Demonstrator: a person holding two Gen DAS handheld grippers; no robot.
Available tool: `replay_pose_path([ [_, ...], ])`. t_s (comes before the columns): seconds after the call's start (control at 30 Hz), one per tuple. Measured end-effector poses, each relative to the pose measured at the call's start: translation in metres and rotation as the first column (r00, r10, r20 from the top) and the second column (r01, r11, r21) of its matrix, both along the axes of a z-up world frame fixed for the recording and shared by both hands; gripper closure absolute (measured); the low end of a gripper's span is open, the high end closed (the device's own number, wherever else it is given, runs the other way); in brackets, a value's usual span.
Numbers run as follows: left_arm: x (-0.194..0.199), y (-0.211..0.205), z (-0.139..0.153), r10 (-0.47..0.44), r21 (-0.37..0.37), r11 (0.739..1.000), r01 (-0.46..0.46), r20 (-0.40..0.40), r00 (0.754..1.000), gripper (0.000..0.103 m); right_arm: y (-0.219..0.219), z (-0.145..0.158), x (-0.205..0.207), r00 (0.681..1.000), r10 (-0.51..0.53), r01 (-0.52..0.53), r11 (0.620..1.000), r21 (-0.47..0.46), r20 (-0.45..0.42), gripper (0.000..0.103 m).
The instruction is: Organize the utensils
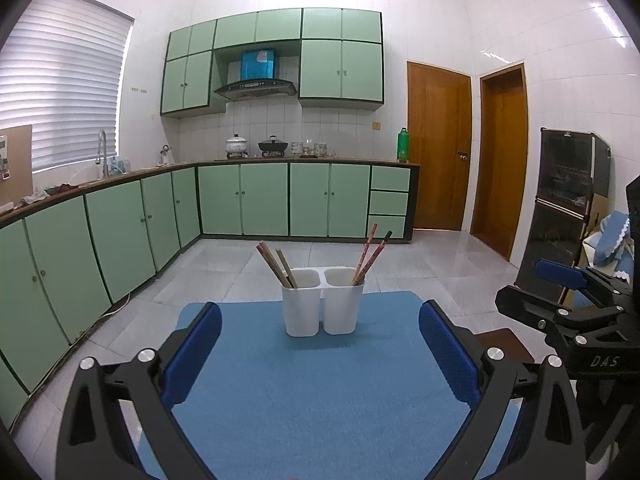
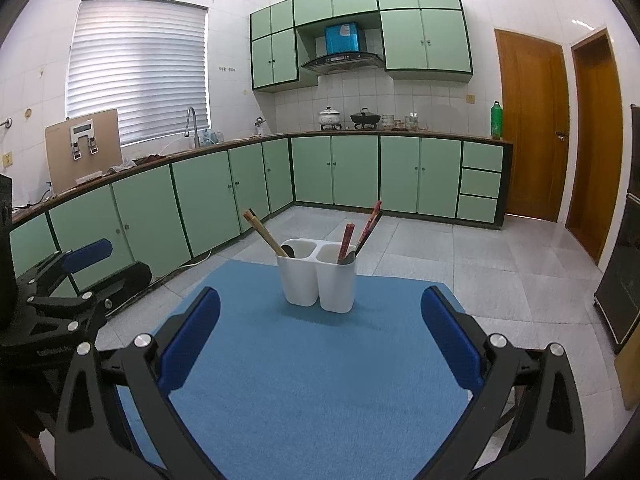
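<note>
Utensil holder on mat, ahead of both open jaws

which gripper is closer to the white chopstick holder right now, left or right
Roughly level; I can't call a clear winner. The left gripper faces the white chopstick holder straight on across the blue mat, while the right gripper stands beside it, further right, fingers open, both short of the holder.

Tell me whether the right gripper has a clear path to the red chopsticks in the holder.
Probably yes. The right gripper is open, and only bare blue mat lies between it and the white holder. The red chopsticks stick up above the rim, unobstructed.
</note>
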State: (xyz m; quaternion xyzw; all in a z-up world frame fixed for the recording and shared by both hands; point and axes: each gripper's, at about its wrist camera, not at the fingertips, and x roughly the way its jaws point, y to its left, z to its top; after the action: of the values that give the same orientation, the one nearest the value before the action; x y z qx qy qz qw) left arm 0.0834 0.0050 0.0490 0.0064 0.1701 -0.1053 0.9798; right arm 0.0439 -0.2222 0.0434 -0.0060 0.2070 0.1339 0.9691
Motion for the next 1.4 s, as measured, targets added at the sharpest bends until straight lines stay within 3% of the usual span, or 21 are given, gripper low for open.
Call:
replay_pose_path([
  [1.4,-0.0048,0.0016,0.0009,0.003,0.004,1.0,-0.003,0.002,1.0,0.006,0.0032,0.0,0.0001,1.0,0.002,-0.002,1.0,0.001,-0.002,0.005],
])
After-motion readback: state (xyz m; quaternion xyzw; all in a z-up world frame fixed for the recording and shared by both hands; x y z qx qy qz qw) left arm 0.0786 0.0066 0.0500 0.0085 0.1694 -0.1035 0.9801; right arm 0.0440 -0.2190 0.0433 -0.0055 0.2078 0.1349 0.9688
